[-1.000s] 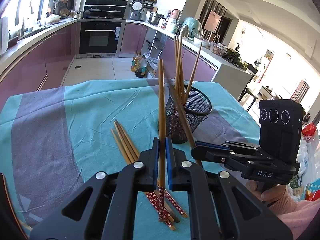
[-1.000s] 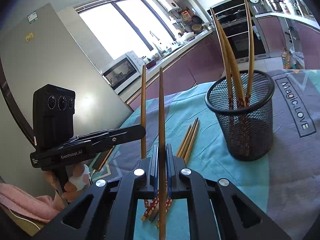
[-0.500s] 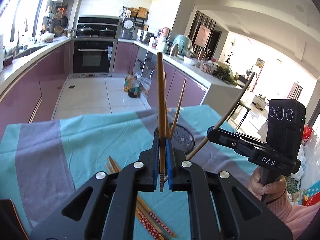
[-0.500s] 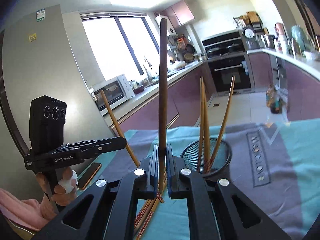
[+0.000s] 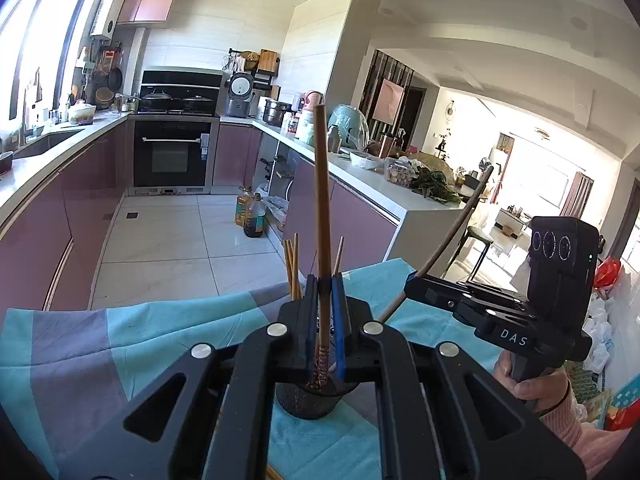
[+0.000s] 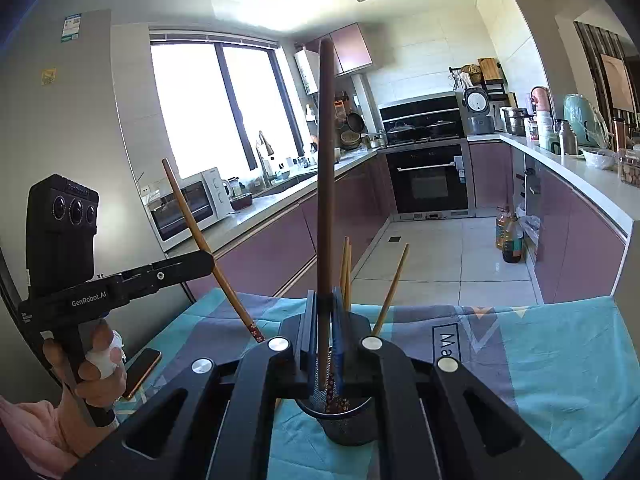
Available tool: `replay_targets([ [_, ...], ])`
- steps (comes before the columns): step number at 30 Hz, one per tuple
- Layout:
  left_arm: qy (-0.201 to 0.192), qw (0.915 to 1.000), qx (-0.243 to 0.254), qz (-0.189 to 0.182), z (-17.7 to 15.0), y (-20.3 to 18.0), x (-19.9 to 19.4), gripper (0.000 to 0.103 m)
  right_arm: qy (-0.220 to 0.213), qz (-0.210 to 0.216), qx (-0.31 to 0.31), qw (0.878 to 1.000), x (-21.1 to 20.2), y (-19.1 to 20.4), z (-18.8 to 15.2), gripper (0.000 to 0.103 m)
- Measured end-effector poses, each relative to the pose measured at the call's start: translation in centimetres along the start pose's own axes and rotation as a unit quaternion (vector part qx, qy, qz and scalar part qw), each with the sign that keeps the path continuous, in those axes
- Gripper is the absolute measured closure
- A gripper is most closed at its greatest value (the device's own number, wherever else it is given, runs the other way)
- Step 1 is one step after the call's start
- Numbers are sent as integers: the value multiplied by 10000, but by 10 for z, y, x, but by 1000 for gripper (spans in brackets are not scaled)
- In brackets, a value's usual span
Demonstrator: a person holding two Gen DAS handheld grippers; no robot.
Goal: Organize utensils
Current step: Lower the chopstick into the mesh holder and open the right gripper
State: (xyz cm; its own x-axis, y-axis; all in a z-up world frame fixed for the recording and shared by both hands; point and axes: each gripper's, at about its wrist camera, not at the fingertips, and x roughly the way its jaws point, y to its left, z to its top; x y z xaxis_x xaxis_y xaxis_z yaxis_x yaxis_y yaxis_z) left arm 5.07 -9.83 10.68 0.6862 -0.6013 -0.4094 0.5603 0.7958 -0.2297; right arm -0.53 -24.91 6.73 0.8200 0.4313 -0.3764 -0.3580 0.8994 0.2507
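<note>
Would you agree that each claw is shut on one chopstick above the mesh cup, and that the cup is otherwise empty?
Not quite: the mesh cup is not empty. The right wrist view shows several chopsticks already standing in it. The rest holds: the left claw and the right claw are each shut on one chopstick above the cup.

A teal and grey tablecloth (image 5: 132, 344) spreads across 6 o'clock. A built-in oven (image 5: 170, 156) stands at 10 o'clock, a rice cooker (image 5: 240, 94) at 11, two oil bottles (image 5: 250, 214) on the tiled floor near centre. In the right wrist view a microwave (image 6: 188, 206) sits at 9 o'clock, a phone (image 6: 142, 372) at 8
</note>
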Motion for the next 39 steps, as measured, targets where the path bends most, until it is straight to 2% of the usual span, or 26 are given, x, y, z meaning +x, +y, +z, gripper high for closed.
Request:
replay_targets([
  [4, 226, 9997, 114, 40, -5, -7, 17, 96, 283, -111, -72, 9995, 15, 3, -3, 97],
  [13, 1114, 9932, 338, 78, -33, -15, 58, 95, 1015, -204, -266, 9943, 44, 4, -16, 97],
  [19, 1428, 9889, 391, 93, -42, -11, 76, 95, 1401, -202, -254, 9896, 62, 3, -24, 97],
  [25, 1491, 9881, 338, 146, -36, -7, 92, 95, 1567, -263, -189, 9871, 74, 2, -29, 97],
  [36, 1603, 9866, 246, 204, -31, -1, 112, 95, 1490, -310, 56, 9883, 79, -3, -28, 95],
  [39, 1575, 9871, 202, 187, -33, 1, 113, 91, 1448, -273, 166, 9889, 77, -6, -29, 95],
])
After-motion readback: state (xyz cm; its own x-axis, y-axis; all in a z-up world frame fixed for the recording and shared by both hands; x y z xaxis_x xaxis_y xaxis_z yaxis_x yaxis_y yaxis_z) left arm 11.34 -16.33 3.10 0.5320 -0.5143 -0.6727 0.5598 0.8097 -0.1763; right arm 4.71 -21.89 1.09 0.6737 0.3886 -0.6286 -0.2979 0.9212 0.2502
